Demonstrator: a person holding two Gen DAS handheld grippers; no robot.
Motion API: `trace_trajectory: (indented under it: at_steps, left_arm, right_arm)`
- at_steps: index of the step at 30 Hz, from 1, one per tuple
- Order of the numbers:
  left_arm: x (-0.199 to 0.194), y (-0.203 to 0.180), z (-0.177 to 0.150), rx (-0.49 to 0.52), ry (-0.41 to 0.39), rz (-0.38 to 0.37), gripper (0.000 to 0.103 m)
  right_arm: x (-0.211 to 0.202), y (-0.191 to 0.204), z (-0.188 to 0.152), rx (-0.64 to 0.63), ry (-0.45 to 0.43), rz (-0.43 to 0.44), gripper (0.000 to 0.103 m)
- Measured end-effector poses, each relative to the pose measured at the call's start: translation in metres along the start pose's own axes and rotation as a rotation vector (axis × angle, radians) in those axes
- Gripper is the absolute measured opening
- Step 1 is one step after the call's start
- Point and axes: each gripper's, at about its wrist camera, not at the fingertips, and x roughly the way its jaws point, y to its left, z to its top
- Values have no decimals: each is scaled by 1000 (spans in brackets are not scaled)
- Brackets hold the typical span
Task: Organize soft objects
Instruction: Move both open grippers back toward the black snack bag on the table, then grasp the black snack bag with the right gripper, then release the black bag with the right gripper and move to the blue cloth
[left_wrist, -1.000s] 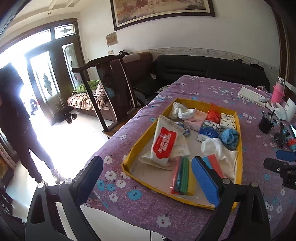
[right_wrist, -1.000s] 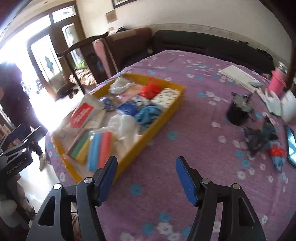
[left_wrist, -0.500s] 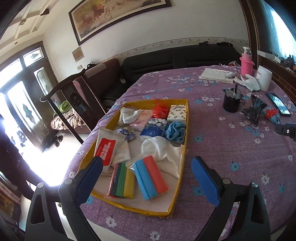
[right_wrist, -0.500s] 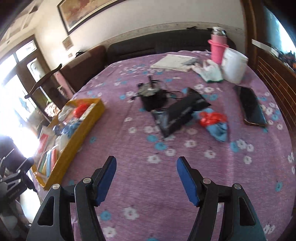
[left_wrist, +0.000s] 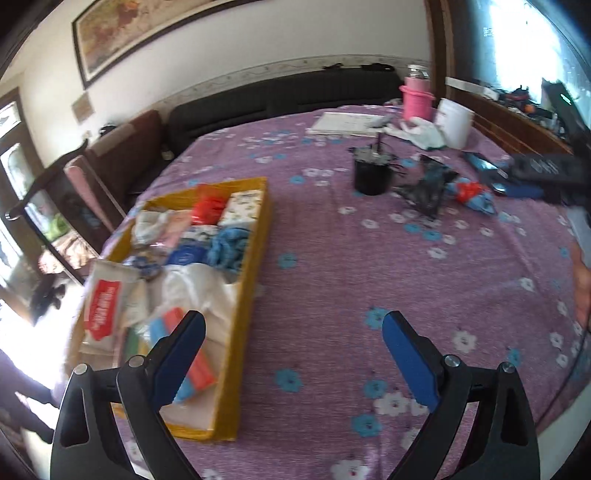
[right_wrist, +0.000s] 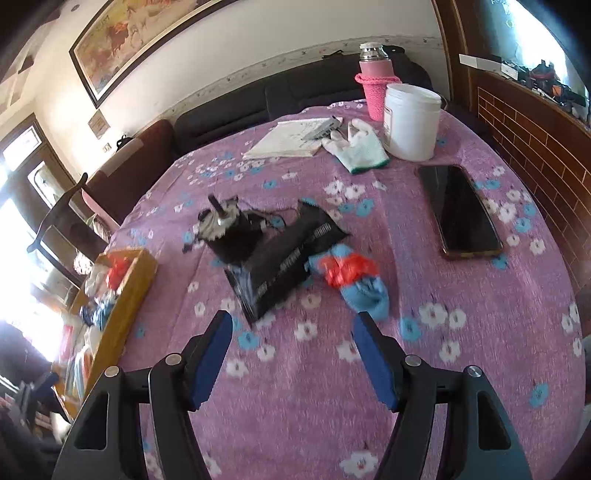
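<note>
A dark sofa (left_wrist: 280, 99) lines the far cream wall under a framed painting (right_wrist: 147, 40), a glazed wooden door (right_wrist: 33, 173) glares bright at left, and brick-patterned panelling (right_wrist: 532, 147) runs along the right.

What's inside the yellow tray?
The yellow tray holds soft things: a red bag, a blue cloth, a white cloth, a red-labelled wipes pack and colourful sponges. Whatever lies under that pile is hidden.
</note>
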Motion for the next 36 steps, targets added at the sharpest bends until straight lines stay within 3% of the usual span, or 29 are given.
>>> trace_trajectory:
  at_steps: [6, 9, 12, 15, 18, 19, 20, 24, 28, 32, 33, 35, 36]
  left_arm:
    - [3, 4, -7, 18, -10, -69, 96]
    - [5, 18, -9, -9, -11, -77, 96]
    - [10, 35, -11, -52, -9, -95, 96]
    - [14, 45, -12, -85, -3, -109, 96]
    - [13, 49, -14, -94, -1, -116, 96]
    - [12, 51, -15, -94, -3, -115, 96]
    - [10, 53, -16, -94, -7, -115, 96]
    - [7, 63, -17, -127, -20, -116, 96]
    - [10, 64, -19, -156, -5, -156, 96]
    - [8, 53, -23, -147, 3, -194, 96]
    - [6, 51, -23, -142, 0, -197, 96]
    - [3, 45, -24, -128, -3, -205, 96]
    - [3, 43, -23, -123, -3, -210, 96]
  right_arm:
    - [37, 15, 43, -5, 35, 10, 72]
    - [63, 18, 54, 6, 87, -36, 72]
    - [90, 25, 51, 7, 151, -156, 72]
    - [115, 30, 49, 40, 210, -176, 72]
    - [131, 34, 49, 58, 203, -213, 51]
    - [130, 33, 49, 71, 194, -197, 35]
    - [130, 33, 48, 76, 197, -177, 31]
    - [116, 42, 30, 39, 231, -126, 31]
    - [90, 62, -13, -20, 304, 20, 33]
    - [63, 75, -48, -91, 384, 209, 43]
    - [54, 73, -49, -93, 375, 225, 45]
    - [26, 54, -39, -81, 270, 207, 56]
    - [10, 37, -30, -61, 188, 157, 71]
